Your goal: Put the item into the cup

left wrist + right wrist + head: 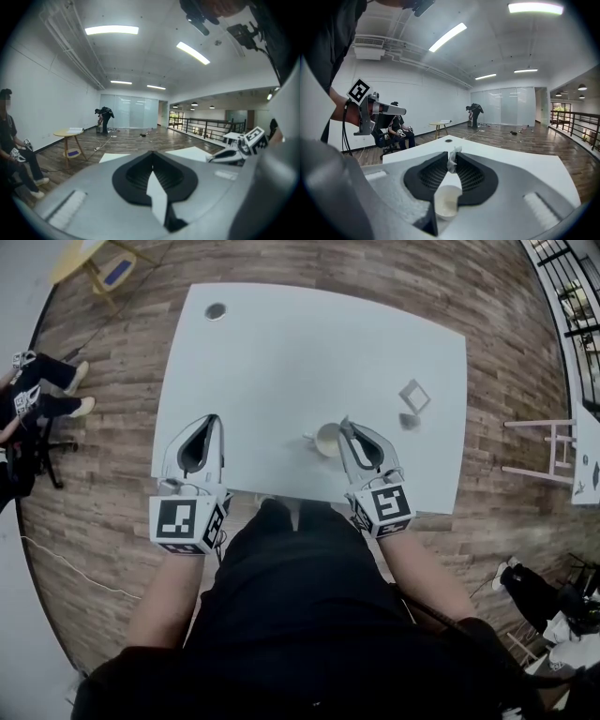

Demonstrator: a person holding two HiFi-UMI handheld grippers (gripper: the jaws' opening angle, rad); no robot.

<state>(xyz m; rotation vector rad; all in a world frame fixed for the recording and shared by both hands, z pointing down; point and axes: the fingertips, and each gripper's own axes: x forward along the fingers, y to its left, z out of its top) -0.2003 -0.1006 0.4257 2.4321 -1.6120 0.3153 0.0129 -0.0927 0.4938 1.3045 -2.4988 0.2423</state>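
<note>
R gripper point(344, 424) point(452, 153) is over the near edge of the white table point(309, 343), jaws drawn narrow and pinched on the item point(452, 160), a small pale crumpled scrap held right at the tips. Cup point(326, 440) point(446, 201) stands upright on the table just beside the R tips. In the head view its rim sits next to them on their left. In the right gripper view it shows thru the gap under the jaws, nearer the camera than the item, w/ pale inside, and can't tell if anything's in it. Item is up at the jaw tips, not in the cup. L gripper point(215, 419) point(151, 153) is well apart from the cup, over the table's near-left part. Its tips meet w/ nothing btwn them, only bare tabletop showing thru the gap behind. Farther right on the table lie a couple of small grey square-ish bits point(413, 396), apart from cup and grippers. A round dark grommet point(216, 310) is at the far-left corner. Off the table: a seated person point(10, 145) at the left, a small round wood side table point(70, 135), and a white stool point(555, 451) at the right on the wood floor
</note>
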